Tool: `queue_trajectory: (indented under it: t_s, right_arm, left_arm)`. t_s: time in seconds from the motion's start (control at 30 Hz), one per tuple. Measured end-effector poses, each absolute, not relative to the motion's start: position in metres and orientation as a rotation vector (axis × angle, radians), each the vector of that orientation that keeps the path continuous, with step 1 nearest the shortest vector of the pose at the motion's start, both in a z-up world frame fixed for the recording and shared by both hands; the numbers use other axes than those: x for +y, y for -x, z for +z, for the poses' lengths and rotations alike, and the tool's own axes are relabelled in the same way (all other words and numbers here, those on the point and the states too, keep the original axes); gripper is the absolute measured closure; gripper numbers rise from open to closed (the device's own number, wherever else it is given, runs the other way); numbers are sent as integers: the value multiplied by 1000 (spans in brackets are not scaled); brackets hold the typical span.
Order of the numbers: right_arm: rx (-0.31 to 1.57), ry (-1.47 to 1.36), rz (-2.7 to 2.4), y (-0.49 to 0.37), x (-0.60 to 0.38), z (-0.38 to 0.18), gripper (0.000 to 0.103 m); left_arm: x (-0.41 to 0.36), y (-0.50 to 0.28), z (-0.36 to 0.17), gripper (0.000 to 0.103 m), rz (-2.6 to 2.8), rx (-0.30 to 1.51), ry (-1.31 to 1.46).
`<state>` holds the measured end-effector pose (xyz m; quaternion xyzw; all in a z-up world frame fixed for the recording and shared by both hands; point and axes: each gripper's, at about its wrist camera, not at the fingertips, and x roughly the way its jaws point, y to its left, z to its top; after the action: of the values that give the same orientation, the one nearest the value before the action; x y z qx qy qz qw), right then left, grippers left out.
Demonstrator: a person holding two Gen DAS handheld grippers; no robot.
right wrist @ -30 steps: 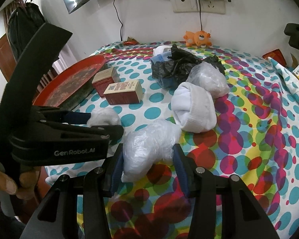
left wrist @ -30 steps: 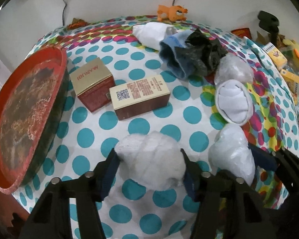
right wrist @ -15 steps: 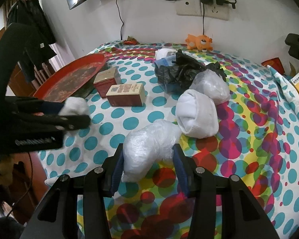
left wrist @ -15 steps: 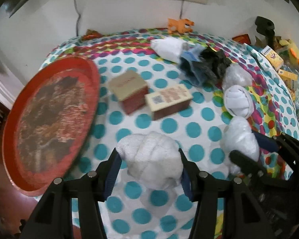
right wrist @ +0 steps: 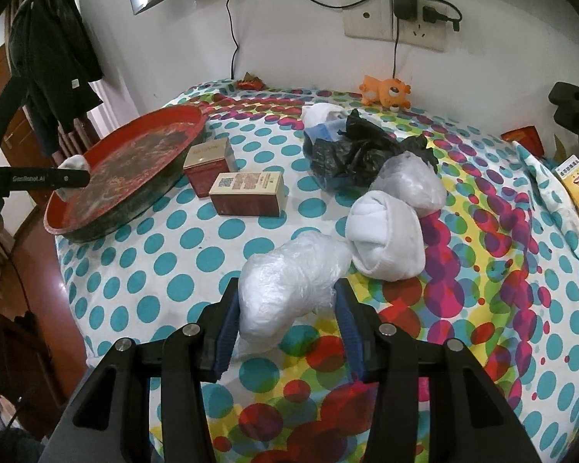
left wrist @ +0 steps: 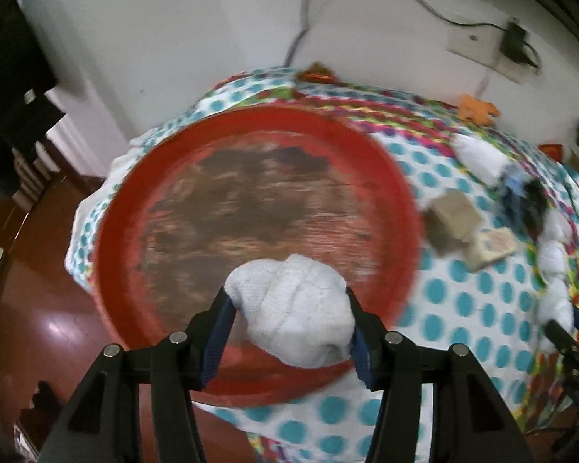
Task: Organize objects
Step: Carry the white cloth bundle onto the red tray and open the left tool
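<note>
Left-wrist view first: my left gripper (left wrist: 289, 318) has its blue pads clamped on a white knitted cloth bundle (left wrist: 293, 308), and where a second ago that bundle hung over the teal-dotted tablecloth near the two boxes, it now hangs above the round red tray (left wrist: 108, 270), over its near part. I judge the carry is nearly done and what remains is to lower and let go inside the rim; the view is smeared, so I cannot tell whether the bundle touches the tray floor. My jaws have closed slightly on it over that second. The tray itself shows nothing else in it, only its worn dark pattern. On the right-wrist view my right gripper (right wrist: 285, 320) holds its place, fingers at a moderate spread around a clear plastic-wrapped white bundle (right wrist: 289, 281) that rests on the tablecloth (right wrist: 135, 270); the pads look pressed to its sides. Just past it lies a rolled white sock bundle (right wrist: 386, 239), then another plastic-wrapped bundle (right wrist: 409, 181), then crumpled black bags (right wrist: 351, 150). Two small cartons (right wrist: 247, 193) sit beside the tray, all waiting outside it.
</note>
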<state>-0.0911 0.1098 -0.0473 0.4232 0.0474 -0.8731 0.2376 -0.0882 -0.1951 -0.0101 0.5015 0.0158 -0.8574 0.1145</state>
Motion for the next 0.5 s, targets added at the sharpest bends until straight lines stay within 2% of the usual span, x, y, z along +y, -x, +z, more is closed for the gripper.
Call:
queue_trajectory:
  t_s: [0.5]
  right_arm:
    - [209, -1158, -2402, 96, 73, -42, 58]
  left_arm:
    - [-293, 111, -43, 47, -2361, 53, -1496]
